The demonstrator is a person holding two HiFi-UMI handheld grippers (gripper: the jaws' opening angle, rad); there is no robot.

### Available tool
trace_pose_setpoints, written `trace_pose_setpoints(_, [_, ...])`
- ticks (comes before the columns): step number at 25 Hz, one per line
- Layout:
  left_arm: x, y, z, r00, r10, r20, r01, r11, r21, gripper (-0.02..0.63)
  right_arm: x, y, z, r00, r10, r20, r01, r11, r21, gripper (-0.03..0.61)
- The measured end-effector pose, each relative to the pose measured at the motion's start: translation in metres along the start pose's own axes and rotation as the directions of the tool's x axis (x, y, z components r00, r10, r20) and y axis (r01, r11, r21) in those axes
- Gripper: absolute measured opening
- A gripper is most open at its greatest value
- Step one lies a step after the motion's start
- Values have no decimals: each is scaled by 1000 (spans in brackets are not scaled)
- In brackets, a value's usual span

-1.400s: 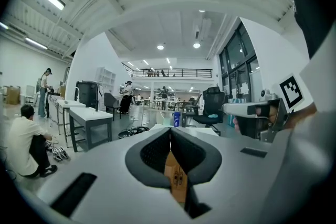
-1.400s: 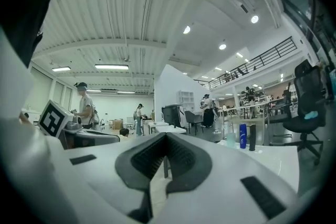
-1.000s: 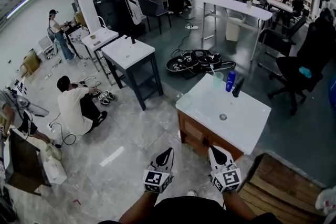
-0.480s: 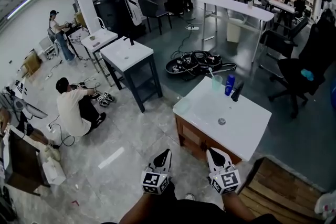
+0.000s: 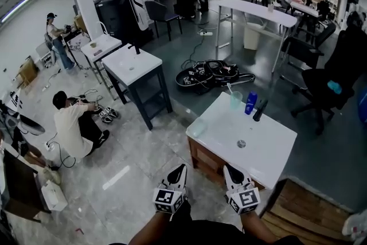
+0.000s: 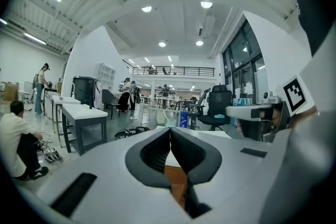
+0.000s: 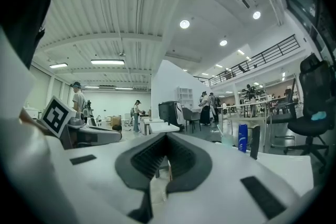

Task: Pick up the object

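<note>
Clear cup [image 5: 236, 101], thin stick [image 5: 230, 89] inside; blue bottle [image 5: 250, 103] just beside

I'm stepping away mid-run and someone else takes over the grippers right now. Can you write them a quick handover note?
Grippers: the left claw is shut and empty; the right claw is shut and empty. Both are held low in front of the body, short of the counter.
Things: a blue bottle, a clear cup and a dark upright piece stand at the far edge of the white sink counter.
Done: nothing picked up.
Left: reach the counter, open a claw, take the object. Which one is meant isn't clear.
</note>
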State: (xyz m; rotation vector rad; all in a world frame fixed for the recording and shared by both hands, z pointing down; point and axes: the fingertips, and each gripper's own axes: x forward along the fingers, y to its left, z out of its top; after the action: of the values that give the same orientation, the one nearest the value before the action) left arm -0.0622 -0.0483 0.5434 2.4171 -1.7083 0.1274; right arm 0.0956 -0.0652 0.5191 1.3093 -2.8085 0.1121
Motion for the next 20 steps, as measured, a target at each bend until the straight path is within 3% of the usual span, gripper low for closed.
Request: trace_pose_setpoints(20, [153,126,54,981,-195,-19,196,980,29,21,186,-42,38,988,-155,23,156,986,-52,17])
